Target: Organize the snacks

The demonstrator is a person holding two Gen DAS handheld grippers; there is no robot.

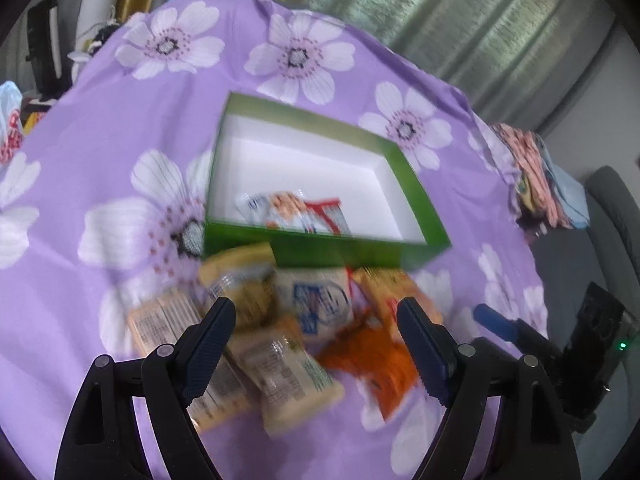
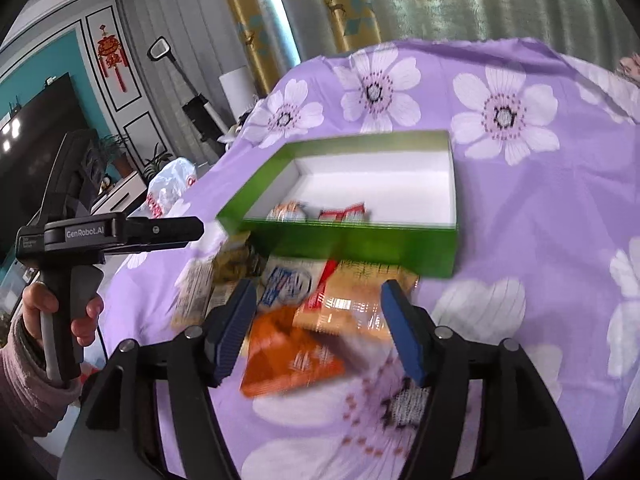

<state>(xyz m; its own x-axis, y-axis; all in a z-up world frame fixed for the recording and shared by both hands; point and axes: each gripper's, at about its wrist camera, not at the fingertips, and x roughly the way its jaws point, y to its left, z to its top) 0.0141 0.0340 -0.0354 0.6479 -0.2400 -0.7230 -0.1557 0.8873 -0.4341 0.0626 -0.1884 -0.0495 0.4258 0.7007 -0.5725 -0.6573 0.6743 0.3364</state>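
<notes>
green box (image 1: 312, 250), purple flowered cloth (image 1: 120, 128)

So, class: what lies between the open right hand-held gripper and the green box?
Loose snack packets on the purple cloth, an orange packet nearest the right hand-held gripper, below the green box; right wrist view.

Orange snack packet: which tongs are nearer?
Right. The right tongs hover open straddling the orange snack packet. The left tongs are open over the cream packets; there the orange packet lies beside their right-hand finger.
</notes>
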